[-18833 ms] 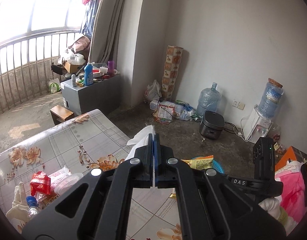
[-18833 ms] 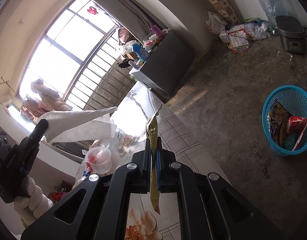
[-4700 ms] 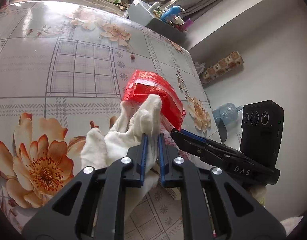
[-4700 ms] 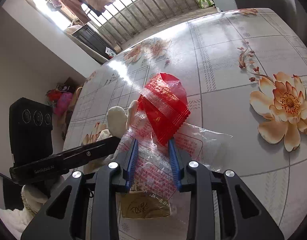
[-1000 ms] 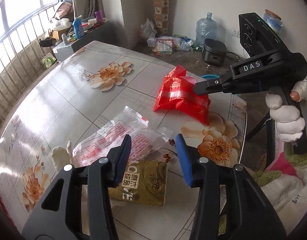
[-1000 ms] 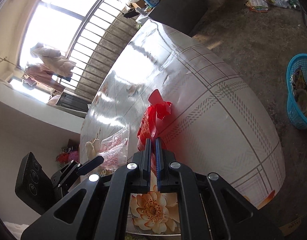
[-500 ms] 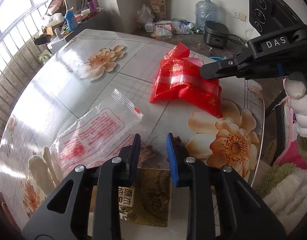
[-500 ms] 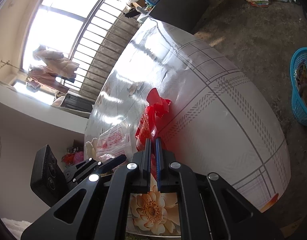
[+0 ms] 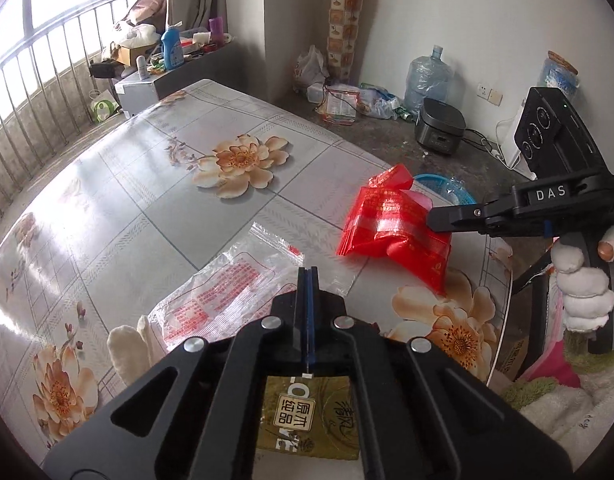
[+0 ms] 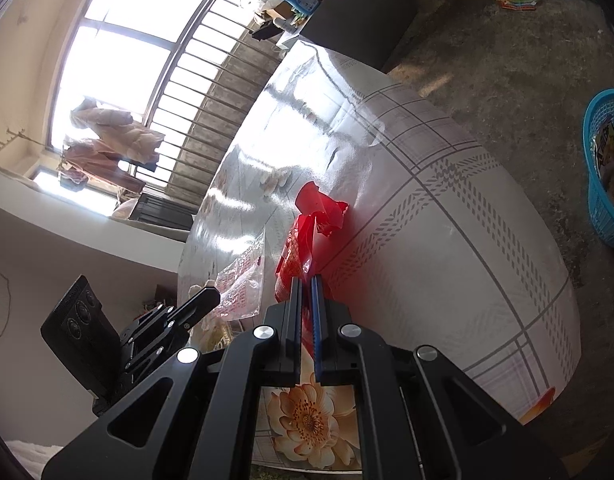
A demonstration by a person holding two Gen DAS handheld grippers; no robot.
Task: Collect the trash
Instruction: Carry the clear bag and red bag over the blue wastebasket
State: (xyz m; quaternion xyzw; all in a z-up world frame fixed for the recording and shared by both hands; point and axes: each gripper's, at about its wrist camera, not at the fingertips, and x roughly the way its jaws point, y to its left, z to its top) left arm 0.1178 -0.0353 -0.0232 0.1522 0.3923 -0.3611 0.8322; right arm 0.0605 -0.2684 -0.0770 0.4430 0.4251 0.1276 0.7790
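Right now I've got the round table with its flowered oilcloth (image 9: 155,184) filling both views, and I'd judge we're at the pick-up step, trash in both grips and not yet carried off. My right gripper (image 10: 306,280) is clamped on the near edge of the red plastic wrapper (image 9: 391,224), whose far end stands off the oilcloth, near the table's rim. My left gripper (image 9: 307,272) has just been closing and now sits fully shut, with the corner of the clear printed bag (image 9: 231,292) running in under its tips; I read that as pinched, though the jaws cover the contact itself. That bag lies flat mid-table, beside a white glove (image 9: 125,344) and over a gold tissue packet (image 9: 307,416). Next, I reckon, calls for lifting both pieces clear and swinging them out over the blue basket (image 10: 599,200) on the floor past the table edge, keeping the flimsy film from slipping. The basket is cut off by the frame in the right view and mostly hidden behind the wrapper in the left; the packet is half covered by my own gripper body.
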